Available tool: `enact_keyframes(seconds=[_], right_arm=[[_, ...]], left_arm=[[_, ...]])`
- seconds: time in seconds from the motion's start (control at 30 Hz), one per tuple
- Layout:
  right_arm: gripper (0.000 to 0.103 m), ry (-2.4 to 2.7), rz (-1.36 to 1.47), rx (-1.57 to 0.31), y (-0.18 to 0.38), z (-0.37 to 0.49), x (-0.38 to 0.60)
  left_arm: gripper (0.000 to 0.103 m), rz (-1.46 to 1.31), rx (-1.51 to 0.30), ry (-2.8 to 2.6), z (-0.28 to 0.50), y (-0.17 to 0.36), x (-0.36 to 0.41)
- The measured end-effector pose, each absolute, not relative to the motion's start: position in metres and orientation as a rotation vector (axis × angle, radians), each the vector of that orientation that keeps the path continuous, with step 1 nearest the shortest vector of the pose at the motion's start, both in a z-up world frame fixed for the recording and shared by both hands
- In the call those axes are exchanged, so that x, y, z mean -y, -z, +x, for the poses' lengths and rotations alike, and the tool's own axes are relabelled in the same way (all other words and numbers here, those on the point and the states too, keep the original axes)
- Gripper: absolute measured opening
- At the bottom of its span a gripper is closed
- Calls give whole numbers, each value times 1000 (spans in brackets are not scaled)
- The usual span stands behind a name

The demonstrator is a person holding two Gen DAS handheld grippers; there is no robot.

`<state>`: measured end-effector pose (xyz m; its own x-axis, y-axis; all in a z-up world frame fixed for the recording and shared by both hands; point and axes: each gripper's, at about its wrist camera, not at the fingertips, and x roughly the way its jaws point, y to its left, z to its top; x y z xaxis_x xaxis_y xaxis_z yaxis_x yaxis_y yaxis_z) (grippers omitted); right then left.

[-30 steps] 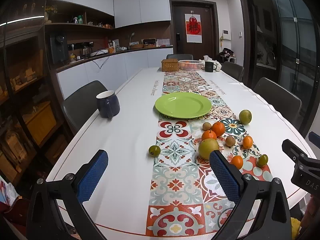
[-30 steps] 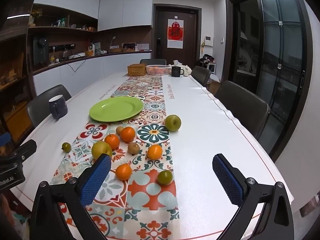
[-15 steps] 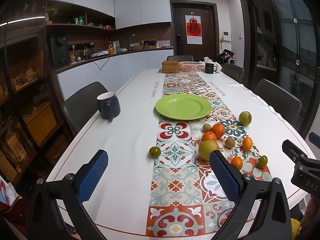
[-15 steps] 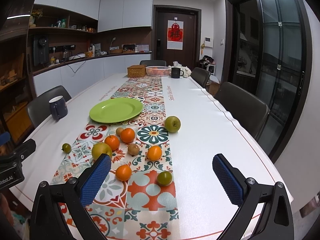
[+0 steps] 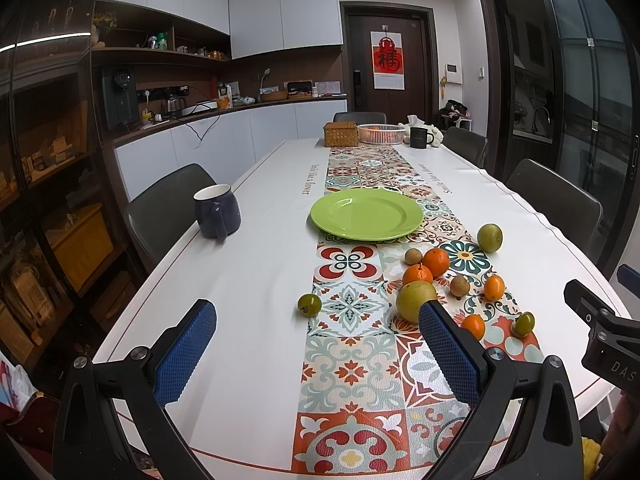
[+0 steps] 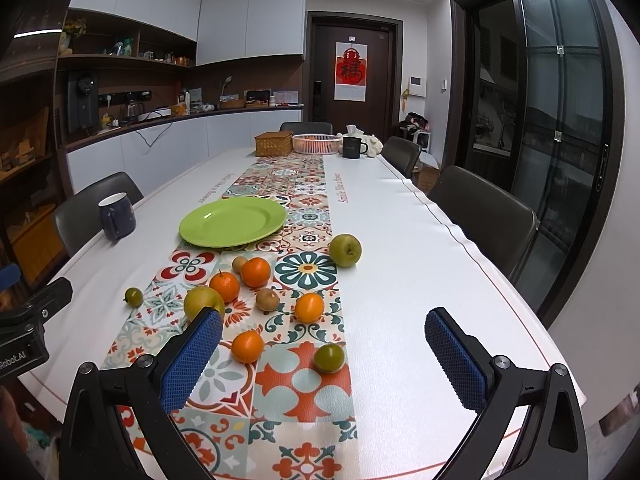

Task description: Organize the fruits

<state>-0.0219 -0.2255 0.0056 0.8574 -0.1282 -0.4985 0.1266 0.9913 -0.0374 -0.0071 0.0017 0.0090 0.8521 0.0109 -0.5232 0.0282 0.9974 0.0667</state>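
Observation:
An empty green plate [image 5: 367,216] [image 6: 233,221] sits on the patterned runner mid-table. Near it lie several fruits: oranges [image 6: 255,271], a large yellow-green fruit [image 5: 414,300] [image 6: 202,301], a green apple [image 6: 345,250] [image 5: 489,237], small brown fruits [image 6: 267,299] and small green fruits [image 6: 329,357] [image 5: 309,304]. My left gripper [image 5: 316,354] is open and empty above the table's near end. My right gripper [image 6: 324,358] is open and empty, hovering near the closest orange [image 6: 247,346] and green fruit.
A dark blue mug [image 5: 216,211] stands left of the plate. A wicker box [image 5: 341,134], a pink basket [image 5: 380,133] and a black mug [image 5: 419,137] stand at the far end. Chairs line both sides of the white table [image 6: 404,240].
Both views have shifted very slightly; the fruits and plate have not moved. Both grippers stay open.

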Motion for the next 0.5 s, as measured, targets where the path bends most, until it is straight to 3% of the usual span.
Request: enact_keyframes(seconds=[0.5], right_arm=[[102, 129, -7, -514, -16, -23, 229]], left_arm=[[103, 72, -549, 10, -8, -9, -2]])
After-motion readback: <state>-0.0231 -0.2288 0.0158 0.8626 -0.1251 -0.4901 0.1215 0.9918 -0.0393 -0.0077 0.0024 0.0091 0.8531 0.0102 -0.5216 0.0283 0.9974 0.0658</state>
